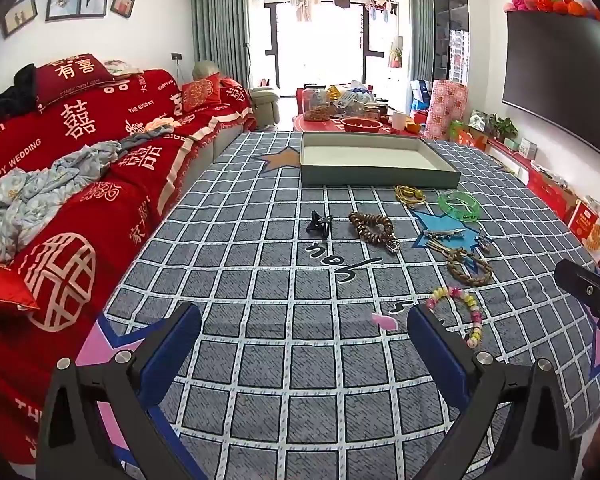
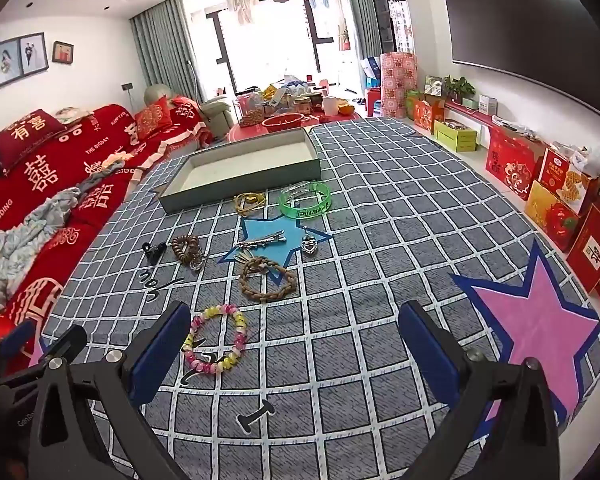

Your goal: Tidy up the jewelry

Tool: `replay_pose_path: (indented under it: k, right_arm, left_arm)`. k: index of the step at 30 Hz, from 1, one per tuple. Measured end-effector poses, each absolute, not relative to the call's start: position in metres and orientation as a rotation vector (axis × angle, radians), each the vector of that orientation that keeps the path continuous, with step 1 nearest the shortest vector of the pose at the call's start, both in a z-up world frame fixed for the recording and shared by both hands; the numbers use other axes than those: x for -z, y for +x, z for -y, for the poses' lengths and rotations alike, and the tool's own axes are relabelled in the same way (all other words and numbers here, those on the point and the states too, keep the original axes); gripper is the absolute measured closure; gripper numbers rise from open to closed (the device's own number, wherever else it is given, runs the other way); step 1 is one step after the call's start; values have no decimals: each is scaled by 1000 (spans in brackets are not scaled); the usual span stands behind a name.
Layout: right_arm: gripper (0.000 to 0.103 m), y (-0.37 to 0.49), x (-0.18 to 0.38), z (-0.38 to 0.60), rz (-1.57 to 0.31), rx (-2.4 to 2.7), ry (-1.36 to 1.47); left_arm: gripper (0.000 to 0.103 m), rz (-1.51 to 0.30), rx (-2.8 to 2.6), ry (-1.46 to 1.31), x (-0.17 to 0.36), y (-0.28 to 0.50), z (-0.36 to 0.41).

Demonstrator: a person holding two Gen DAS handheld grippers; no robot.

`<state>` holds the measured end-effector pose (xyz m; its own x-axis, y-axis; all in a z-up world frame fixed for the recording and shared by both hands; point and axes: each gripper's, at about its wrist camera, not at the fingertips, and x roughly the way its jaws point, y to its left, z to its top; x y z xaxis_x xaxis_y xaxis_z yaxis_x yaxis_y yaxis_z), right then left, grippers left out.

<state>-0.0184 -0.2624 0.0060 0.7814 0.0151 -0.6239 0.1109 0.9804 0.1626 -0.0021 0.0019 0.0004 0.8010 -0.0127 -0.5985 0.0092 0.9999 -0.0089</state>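
Jewelry lies scattered on the grey checked cloth: a pink-and-yellow bead bracelet (image 2: 216, 340) (image 1: 462, 312), a braided brown ring (image 2: 266, 278) (image 1: 470, 266), a brown coil band (image 2: 186, 248) (image 1: 374, 226), a black claw clip (image 2: 153, 251) (image 1: 319, 224), a silver hair clip (image 2: 260, 241), a heart pendant (image 2: 309, 245), a green bangle (image 2: 305, 200) (image 1: 460, 206) and a yellow cord (image 2: 250, 202) (image 1: 410, 194). An empty shallow grey box (image 1: 376, 174) (image 2: 240, 188) sits beyond them. My left gripper (image 1: 304, 340) is open and empty. My right gripper (image 2: 296, 340) is open and empty, just right of the bead bracelet.
A red-covered sofa (image 1: 80, 160) with rumpled blankets runs along the left edge. Red gift boxes (image 2: 560, 204) line the floor on the right under a large TV (image 1: 560, 80). A cluttered red table (image 1: 352, 116) stands behind the box.
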Motion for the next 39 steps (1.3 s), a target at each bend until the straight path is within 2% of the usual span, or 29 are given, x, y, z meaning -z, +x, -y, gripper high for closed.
replay_pose_path:
  k: [7, 39]
  right_arm:
    - [0, -30, -16, 253, -611, 69, 151]
    - [0, -26, -15, 238, -598, 57, 116]
  left_arm:
    - [0, -634, -2, 4, -4, -12, -8]
    - [0, -632, -24, 1, -3, -6, -9]
